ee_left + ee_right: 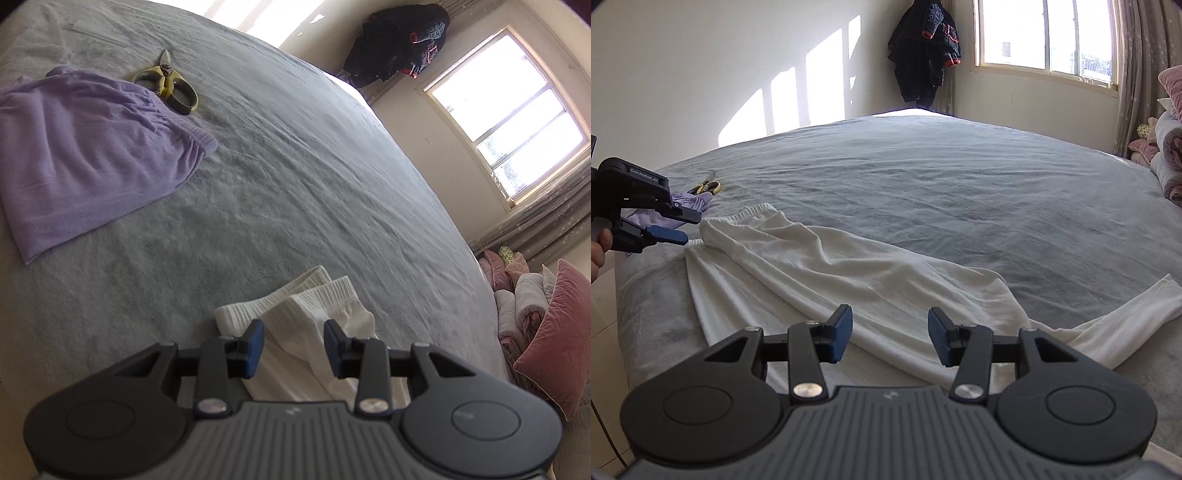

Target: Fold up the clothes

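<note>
Where the grey bedspread (923, 177) fills most of both views, a pair of white trousers (820, 273) lies spread across it in the lower half of the right wrist view, one leg trailing out toward the right edge of the frame. Its elastic waistband (753, 214) sits at the left of that frame, bunched and slightly raised.

The right gripper (890, 334) occupies the bottom centre of its own view, hovering over the white cloth. Its blue-padded jaws stand moderately apart and nothing is pinched between them — the fabric below looks untouched by the pads.

The left gripper (687, 229) enters the right wrist view from the left edge, carried by a hand (599, 245) that is only partly visible. Its tips sit just beside the waistband. In the left wrist view the same gripper (293, 341) shows at the bottom centre, jaws partly open, with the ribbed waistband (295, 295) directly between and beyond the pads, which do not appear to press on it.

In the upper left of the left wrist view lies a folded lilac garment (85, 147), and touching its upper right edge, yellow-handled scissors (170, 86). Pink cushions (554, 332) are stacked at the lower right of that frame, beyond the edge of the bed. Dark clothing (925, 51) hangs in the corner beside a bright window (1045, 37).
</note>
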The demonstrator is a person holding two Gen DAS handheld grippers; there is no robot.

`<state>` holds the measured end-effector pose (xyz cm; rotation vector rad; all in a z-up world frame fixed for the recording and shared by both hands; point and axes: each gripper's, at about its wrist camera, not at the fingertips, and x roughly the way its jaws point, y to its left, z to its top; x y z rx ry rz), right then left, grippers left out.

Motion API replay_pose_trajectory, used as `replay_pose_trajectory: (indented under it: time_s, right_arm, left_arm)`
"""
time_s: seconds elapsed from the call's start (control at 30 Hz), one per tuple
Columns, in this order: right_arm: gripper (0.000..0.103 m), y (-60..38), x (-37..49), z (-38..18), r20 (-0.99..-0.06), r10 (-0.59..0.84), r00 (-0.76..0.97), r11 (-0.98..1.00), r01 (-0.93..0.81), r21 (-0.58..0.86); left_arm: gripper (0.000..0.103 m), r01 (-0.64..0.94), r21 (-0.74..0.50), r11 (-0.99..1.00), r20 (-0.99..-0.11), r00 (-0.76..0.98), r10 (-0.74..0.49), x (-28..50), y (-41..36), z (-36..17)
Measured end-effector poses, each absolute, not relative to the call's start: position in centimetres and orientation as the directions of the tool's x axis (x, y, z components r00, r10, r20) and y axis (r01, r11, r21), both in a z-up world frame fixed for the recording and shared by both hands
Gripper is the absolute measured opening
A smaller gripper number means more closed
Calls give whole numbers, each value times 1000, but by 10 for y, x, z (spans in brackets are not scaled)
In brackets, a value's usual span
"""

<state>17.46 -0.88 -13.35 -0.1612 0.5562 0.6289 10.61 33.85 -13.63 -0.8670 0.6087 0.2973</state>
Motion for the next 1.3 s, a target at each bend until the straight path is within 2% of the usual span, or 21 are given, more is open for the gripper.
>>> replay_pose_trajectory:
  time_s: [0.13,0.17,0.27,0.37,0.47,0.6,0.63,0.8,0.93,1.13,1.3]
  right_arm:
    - [49,-6,191,-139,-599,502,624,773,-635,-14]
    - [46,-3,192,-143,-617,496,611,761,-648,-30]
    - [20,5,186,-153,-647,481,592,726,-682,-85]
    - [6,8,171,-155,-627,477,616,700,-697,-153]
    - [3,7,157,-153,-595,471,651,700,-687,-198]
    - [3,3,140,-149,-550,472,690,702,-671,-239]
    - [3,1,136,-148,-535,472,701,703,-665,-251]
    - [3,-4,116,-137,-461,480,746,707,-641,-300]
    - [3,-2,101,-131,-420,492,763,696,-634,-337]
    - [0,6,87,-149,-457,499,736,640,-669,-378]
    - [0,7,93,-168,-523,452,722,650,-668,-361]
  left_arm:
    - [38,-488,-614,620,-631,776,-14,120,332,-142]
    - [39,-497,-604,623,-641,768,-8,123,332,-144]
    - [39,-518,-580,628,-663,749,5,131,331,-152]
    - [38,-520,-578,629,-662,749,10,133,331,-156]
    - [32,-515,-582,629,-650,760,20,131,331,-155]
    - [12,-470,-637,612,-592,806,2,122,335,-157]
    - [10,-450,-660,602,-570,822,-11,119,337,-159]
    - [9,-290,-769,569,-379,924,-42,90,345,-165]
    - [9,-211,-807,551,-303,949,-81,78,352,-175]
    - [9,-277,-801,531,-354,934,-47,64,359,-197]
    - [11,-327,-707,627,-431,902,-16,57,348,-194]
